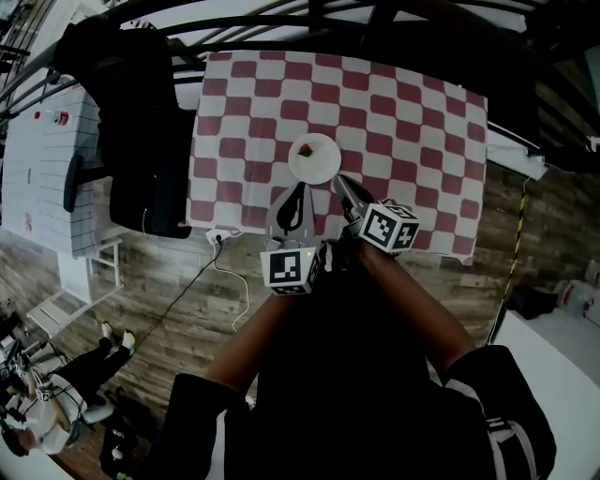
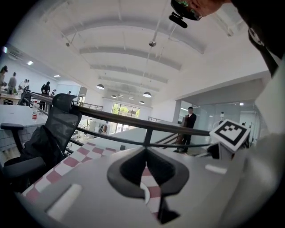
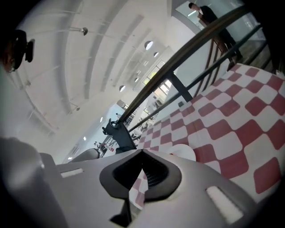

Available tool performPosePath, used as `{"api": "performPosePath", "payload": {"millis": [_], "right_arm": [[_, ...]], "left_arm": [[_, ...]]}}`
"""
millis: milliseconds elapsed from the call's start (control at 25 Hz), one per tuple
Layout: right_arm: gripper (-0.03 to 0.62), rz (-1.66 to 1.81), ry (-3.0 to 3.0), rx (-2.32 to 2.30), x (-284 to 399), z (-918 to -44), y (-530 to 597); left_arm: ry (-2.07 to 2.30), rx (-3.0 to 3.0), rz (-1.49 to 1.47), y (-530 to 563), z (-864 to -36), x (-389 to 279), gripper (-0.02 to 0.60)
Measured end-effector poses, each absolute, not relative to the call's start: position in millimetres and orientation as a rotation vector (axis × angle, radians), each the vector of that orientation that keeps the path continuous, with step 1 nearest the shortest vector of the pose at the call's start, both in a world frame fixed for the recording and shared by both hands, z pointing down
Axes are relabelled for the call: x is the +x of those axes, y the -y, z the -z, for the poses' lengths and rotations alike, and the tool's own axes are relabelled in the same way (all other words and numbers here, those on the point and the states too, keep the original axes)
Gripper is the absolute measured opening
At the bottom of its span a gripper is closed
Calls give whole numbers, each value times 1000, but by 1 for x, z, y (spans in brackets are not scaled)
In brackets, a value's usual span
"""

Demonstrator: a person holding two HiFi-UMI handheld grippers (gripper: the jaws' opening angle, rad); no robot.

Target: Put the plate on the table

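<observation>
A white plate (image 1: 314,161) lies on the red-and-white checked table (image 1: 422,131), near its front edge, with a small red and green item on it. My left gripper (image 1: 299,187) hovers just before the plate's near rim, jaws together and empty. To its right, my right gripper (image 1: 338,179) is shut with its tip at the plate's near right edge, holding nothing. In the right gripper view the plate (image 3: 183,151) shows just past the shut jaws (image 3: 142,151). A sliver of the plate (image 2: 143,190) is seen through the left gripper (image 2: 146,149).
A black office chair (image 1: 141,122) stands at the table's left side. A dark railing (image 1: 309,23) runs along the far edge. A white cable (image 1: 217,267) trails over the wooden floor below the table. People sit at the lower left (image 1: 56,384).
</observation>
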State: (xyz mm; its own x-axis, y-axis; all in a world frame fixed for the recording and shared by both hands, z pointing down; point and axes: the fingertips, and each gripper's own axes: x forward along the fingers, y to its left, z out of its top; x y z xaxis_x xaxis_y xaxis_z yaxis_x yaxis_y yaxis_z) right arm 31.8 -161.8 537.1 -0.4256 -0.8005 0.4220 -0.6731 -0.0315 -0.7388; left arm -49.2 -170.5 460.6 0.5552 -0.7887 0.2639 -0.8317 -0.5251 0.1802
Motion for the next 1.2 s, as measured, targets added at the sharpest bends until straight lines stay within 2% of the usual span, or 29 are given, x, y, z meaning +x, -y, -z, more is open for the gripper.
{"api": "performPosePath", "payload": {"millis": [360, 640, 1200], "right_arm": [[-2, 1134, -2170, -1713, 40, -486, 114], [-3, 868, -2187, -1790, 61, -443, 85], [-2, 725, -2210, -1912, 78, -415, -32]], "left_arm": [[1160, 2591, -210, 128, -467, -26, 9], [1123, 2684, -139, 98, -435, 3, 9], [1149, 2720, -124, -8, -411, 18, 9]]}}
